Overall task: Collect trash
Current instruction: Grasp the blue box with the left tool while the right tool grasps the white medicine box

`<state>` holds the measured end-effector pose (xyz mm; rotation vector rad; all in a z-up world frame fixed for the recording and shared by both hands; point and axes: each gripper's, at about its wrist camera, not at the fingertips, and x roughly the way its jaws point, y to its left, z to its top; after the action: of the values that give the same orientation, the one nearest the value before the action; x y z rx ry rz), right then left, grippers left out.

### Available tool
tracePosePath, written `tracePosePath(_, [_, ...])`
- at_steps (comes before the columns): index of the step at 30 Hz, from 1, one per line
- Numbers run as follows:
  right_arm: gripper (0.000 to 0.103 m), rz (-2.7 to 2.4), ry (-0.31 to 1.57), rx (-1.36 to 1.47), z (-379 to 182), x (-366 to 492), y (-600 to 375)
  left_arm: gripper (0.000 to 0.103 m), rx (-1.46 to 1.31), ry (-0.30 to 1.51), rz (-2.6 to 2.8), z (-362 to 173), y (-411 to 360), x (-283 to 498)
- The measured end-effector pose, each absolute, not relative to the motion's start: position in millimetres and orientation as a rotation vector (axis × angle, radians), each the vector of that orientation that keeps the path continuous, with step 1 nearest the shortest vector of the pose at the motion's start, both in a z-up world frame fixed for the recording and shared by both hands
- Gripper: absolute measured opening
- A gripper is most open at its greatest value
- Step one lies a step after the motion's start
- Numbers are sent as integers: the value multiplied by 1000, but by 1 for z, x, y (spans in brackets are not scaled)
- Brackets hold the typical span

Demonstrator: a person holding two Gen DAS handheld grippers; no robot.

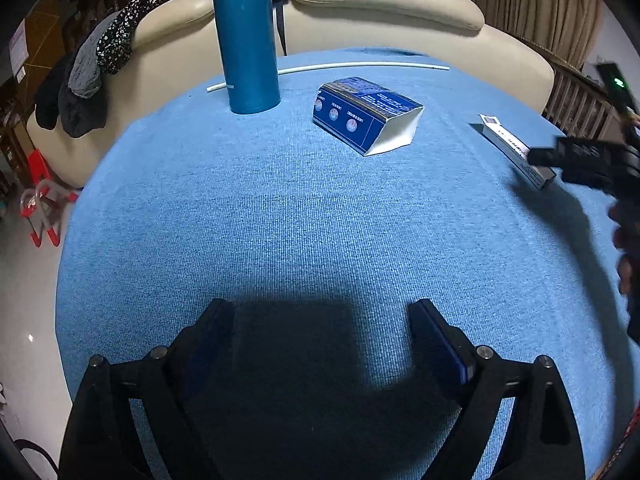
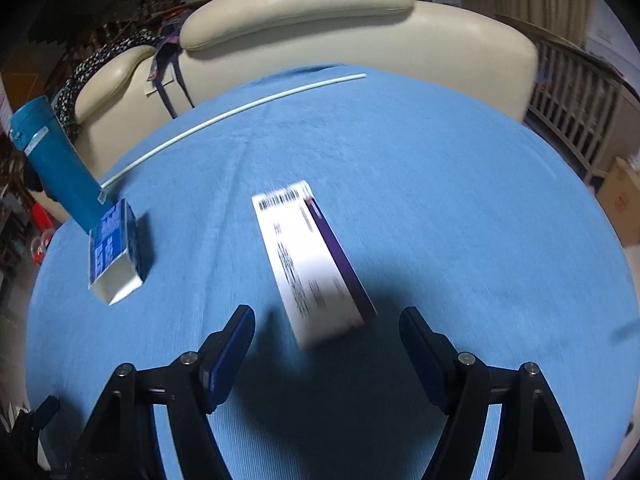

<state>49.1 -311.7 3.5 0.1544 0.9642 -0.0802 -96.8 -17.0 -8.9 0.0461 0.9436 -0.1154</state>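
My right tool [image 2: 326,332] gapes wide around the white box's [image 2: 312,256] near end; my left tool [image 1: 320,320] gapes wide over bare worktop [image 1: 280,220].

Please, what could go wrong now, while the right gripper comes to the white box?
1. The right gripper is open and only the near end of the white box lies between its fingers; closing there may pinch just a corner, so the box may tip or slip.
2. The right-wrist picture is blurred, so the gripper seems to be moving; a push could slide the box on the blue cloth.
3. The blue box stands close to the bottle; a wide reach might knock the bottle over.
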Motion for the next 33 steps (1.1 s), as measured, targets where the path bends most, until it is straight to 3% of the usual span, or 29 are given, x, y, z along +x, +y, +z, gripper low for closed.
tracePosePath(5, [77,-66,969,126,-11,74,-310,93,37,960,-89,-8,-15,-93])
tracePosePath(7, [66,-73,967,70,-12,74,-304,93,32,961,-69,-6,-15,-85])
tracePosePath(8, [54,-74,963,48,-12,72,-302,93,24,957,-64,-4,-16,-80])
tracePosePath(9, [53,-67,963,30,-11,69,-300,93,17,952,-66,-1,-18,-74])
tracePosePath(19, [52,-55,937,19,-11,52,-301,93,-13,840,-2,48,-78,29])
tracePosePath(25, [52,-54,938,27,-9,53,-302,93,-13,888,88,38,-100,84])
tracePosePath(27, [52,-54,939,29,-9,54,-302,93,59,977,82,16,-109,97])
tracePosePath(29, [52,-54,944,32,-9,56,-301,87,31,998,28,2,-102,92])
tracePosePath(31, [52,-52,947,33,-8,56,-302,73,46,968,10,2,-94,76])
tracePosePath(33, [52,-57,950,33,-8,55,-301,66,6,977,-41,4,-82,62])
